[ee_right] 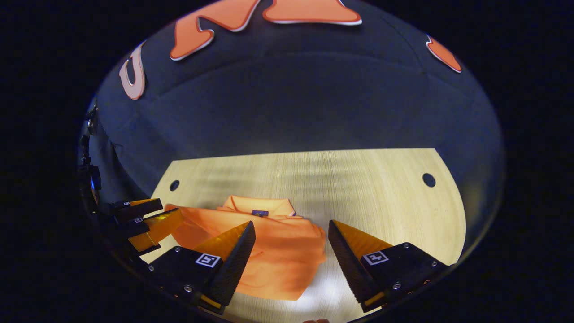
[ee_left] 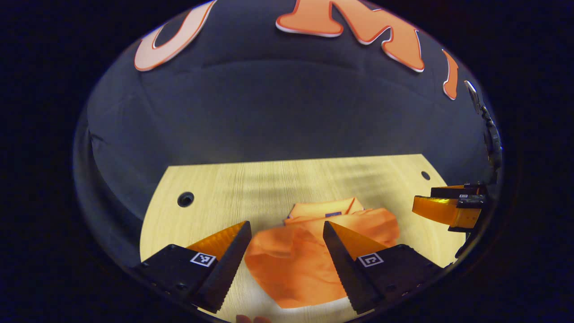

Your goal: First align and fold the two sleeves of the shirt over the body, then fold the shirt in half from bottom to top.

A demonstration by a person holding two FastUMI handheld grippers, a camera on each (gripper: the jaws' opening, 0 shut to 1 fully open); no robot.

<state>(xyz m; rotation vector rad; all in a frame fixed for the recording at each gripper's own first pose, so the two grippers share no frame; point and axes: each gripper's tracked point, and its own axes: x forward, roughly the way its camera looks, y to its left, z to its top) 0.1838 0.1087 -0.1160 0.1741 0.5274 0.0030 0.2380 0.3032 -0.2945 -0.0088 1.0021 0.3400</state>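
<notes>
An orange shirt (ee_left: pixel 309 251) lies folded into a compact bundle on the wooden table (ee_left: pixel 251 184), collar (ee_left: pixel 325 208) toward the far side. My left gripper (ee_left: pixel 287 231) hovers over its near part, open, nothing between the fingers. The right gripper (ee_left: pixel 441 210) shows at the right edge of the left gripper view, beside the shirt. In the right gripper view the shirt (ee_right: pixel 273 246) lies left of centre with its collar (ee_right: pixel 258 205) at the back. My right gripper (ee_right: pixel 291 229) stands open above the shirt's right edge. The left gripper (ee_right: pixel 148 220) appears at the far left, over the shirt's left side.
The table has round holes near its corners (ee_left: pixel 185 199) (ee_left: pixel 425 175) (ee_right: pixel 428 180) (ee_right: pixel 174 185). Black cloth wall rises behind the table. Bare wood stretches right of the shirt (ee_right: pixel 394 211). A fingertip peeks in at the bottom edge (ee_left: pixel 251 319).
</notes>
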